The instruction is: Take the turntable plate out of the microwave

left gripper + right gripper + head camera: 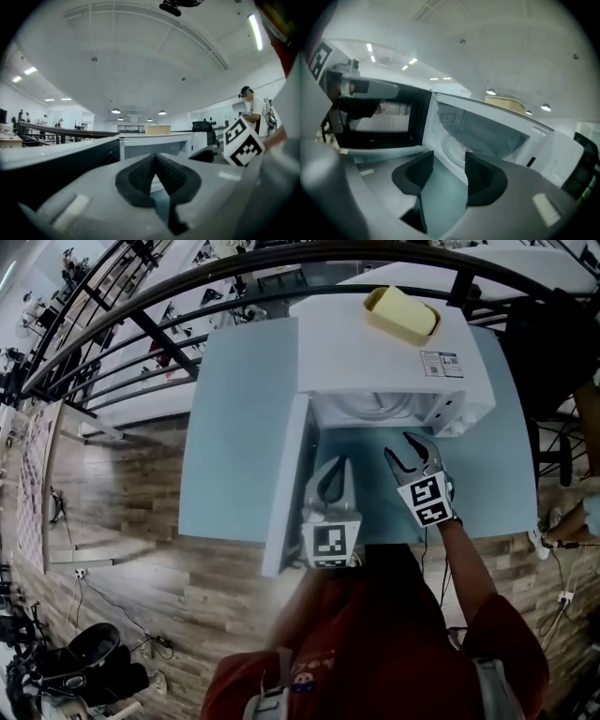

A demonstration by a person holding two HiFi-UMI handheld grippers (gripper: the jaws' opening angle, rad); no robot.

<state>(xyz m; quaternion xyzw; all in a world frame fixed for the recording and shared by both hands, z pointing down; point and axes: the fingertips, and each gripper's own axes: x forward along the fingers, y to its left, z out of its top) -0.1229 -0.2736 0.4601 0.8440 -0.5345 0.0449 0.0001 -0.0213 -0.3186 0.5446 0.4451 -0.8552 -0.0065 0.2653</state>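
The door (286,484) is open but the turntable plate (452,147) sits inside the microwave (375,362), not yet lifted, my right tongs (405,448) wide and empty before its mouth, my left tongs (335,470) closed on nothing.

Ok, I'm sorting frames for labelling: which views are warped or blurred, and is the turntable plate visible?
Head view: strong fisheye, straight lines bow, microwave sharp. Left gripper view: dark corners, soft foreground. Right gripper view: hazy and soft, yet the turntable plate shows pale inside.
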